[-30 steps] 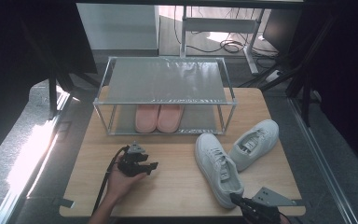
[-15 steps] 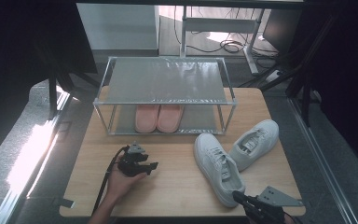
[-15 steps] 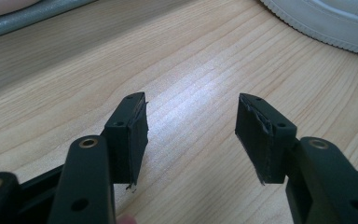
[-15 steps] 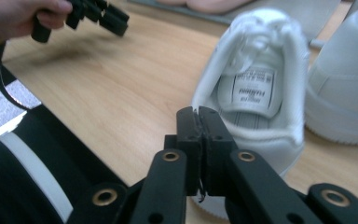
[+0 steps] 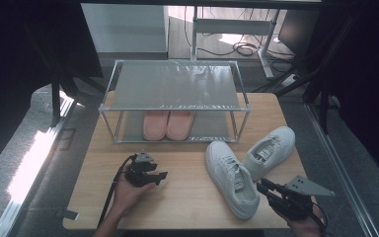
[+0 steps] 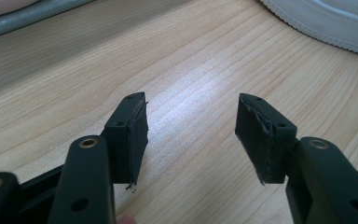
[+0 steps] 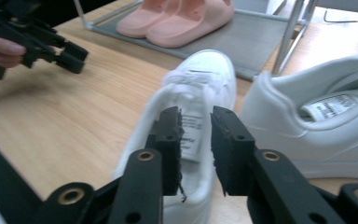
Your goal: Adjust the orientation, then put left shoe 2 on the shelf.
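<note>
Your right gripper [image 5: 262, 186] sits at the near right corner of the table [image 5: 187, 197], just beside the heel of the near sneaker [image 5: 232, 177]. Its jaws have just been opening and now stand partly apart. In the right gripper view [image 7: 196, 126] they frame the heel opening of that sneaker [image 7: 186, 121]; the pads appear to be clear of the collar, though the angle makes contact hard to rule out. Nothing is grasped.

The near sneaker lies on its sole with its toe toward the shoe rack [image 5: 175, 98] and its heel toward you. The second sneaker [image 5: 269, 150] lies to the right of it, angled, its heel just beside the first one's midsection; in the right gripper view [image 7: 317, 121] its heel faces the camera.

Your left gripper [image 5: 164, 176] rests to the left of the near sneaker, well apart from it, jaws pointing toward it. In the left gripper view [image 6: 191, 126] the jaws are spread wide over bare wood and released.

Behind the near sneaker, a pair of pink slippers [image 5: 168, 123] sits on the rack's lower shelf.
</note>
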Motion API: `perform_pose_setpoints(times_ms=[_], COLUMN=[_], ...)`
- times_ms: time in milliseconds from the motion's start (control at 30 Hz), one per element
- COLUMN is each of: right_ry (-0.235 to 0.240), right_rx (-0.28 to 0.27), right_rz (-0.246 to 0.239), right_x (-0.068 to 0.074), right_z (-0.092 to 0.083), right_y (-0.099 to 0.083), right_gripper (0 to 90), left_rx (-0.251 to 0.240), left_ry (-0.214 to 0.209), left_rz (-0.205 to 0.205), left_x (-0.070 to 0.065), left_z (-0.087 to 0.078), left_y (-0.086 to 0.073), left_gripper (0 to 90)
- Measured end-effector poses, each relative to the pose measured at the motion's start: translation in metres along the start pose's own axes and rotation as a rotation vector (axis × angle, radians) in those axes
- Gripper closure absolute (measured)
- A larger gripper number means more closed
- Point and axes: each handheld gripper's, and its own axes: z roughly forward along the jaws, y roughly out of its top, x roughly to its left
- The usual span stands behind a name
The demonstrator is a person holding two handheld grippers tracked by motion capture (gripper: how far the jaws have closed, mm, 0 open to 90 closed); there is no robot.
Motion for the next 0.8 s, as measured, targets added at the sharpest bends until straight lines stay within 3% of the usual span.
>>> perform_pose_setpoints(times_ms=[167, 800], right_ry=[0.001, -0.005], right_rx=[0.015, 0.072], right_rz=[0.001, 0.019], right_x=[-0.008, -0.016], right_z=[0.01, 0.046], right_y=[0.008, 0.018], right_gripper=[68.8, 59.5], left_rx=[0.003, -0.005], left_ry=[0.0, -0.001], left_rz=[0.002, 0.004], left_x=[0.0, 0.0], left_z=[0.001, -0.002], left_y=[0.0, 0.0], left_gripper=[44.6, 44.6])
